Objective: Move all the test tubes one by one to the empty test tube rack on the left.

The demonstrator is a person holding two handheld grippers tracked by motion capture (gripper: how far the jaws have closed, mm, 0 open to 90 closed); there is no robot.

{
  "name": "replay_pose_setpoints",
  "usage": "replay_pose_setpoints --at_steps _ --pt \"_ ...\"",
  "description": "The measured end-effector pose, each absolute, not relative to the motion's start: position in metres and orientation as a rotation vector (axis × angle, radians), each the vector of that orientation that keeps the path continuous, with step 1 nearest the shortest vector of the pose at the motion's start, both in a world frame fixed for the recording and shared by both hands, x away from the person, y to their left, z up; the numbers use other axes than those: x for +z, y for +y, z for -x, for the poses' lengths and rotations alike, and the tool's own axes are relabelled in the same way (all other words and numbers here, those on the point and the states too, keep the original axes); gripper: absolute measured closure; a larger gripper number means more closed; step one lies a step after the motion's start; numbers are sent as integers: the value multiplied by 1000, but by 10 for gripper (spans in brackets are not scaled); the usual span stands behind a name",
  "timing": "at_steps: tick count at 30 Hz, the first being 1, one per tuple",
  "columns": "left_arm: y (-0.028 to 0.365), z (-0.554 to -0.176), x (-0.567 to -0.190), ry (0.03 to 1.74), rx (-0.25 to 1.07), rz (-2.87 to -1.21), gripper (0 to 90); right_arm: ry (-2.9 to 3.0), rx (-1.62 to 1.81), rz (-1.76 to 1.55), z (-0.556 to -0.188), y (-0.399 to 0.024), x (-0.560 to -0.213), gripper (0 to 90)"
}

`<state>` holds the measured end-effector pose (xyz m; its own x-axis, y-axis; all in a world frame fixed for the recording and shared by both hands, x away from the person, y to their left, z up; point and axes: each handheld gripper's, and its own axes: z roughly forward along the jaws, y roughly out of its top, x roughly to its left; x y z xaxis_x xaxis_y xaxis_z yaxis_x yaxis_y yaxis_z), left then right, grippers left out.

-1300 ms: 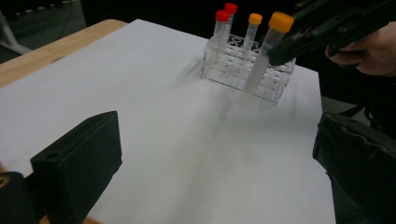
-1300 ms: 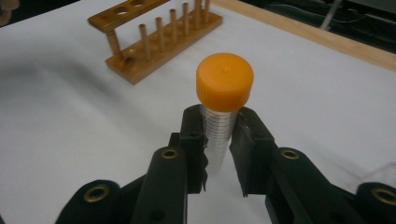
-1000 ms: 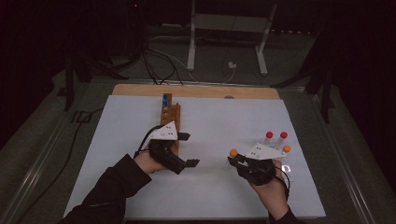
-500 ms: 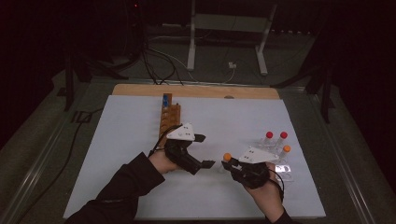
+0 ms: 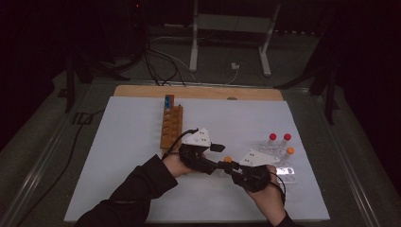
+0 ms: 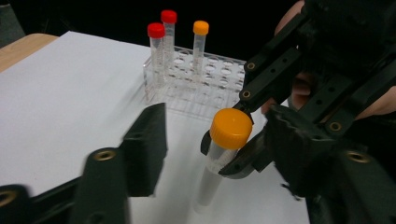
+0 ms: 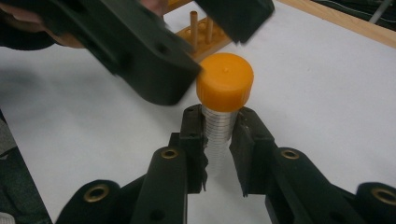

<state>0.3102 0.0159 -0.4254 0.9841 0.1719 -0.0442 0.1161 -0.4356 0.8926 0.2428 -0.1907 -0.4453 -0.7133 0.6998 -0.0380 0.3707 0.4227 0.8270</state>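
- Orange cap [image 7: 225, 80] on clear tube [image 7: 218, 130] with fine printed lines
- Black fingers [image 7: 192, 140]
- Red caps [image 6: 156, 30], clear rack [image 6: 205, 88]
- Brown wooden rack [image 5: 171, 125], blue piece [image 5: 167, 100] at its end
- White counter [image 5: 123, 142]

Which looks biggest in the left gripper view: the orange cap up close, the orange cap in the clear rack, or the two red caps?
1. Near orange cap, by far, though it sits closest to the camera.
2. Rack's orange cap and the two red caps: these look about alike, so no ranking among them.
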Motion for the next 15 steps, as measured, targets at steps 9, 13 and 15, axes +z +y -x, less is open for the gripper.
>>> replay_pose_setpoints --at_steps 9,13,15 --pt "10 -310 -429 140 61 -2034 661 2303 1199 -919 -243 -191 -445 750" --pt "9 -311 -429 131 62 -2030 707 2301 1197 -926 -243 -191 -445 749" --pt "9 -311 -430 125 61 -2036 712 2305 1204 -930 -244 -192 -446 749"
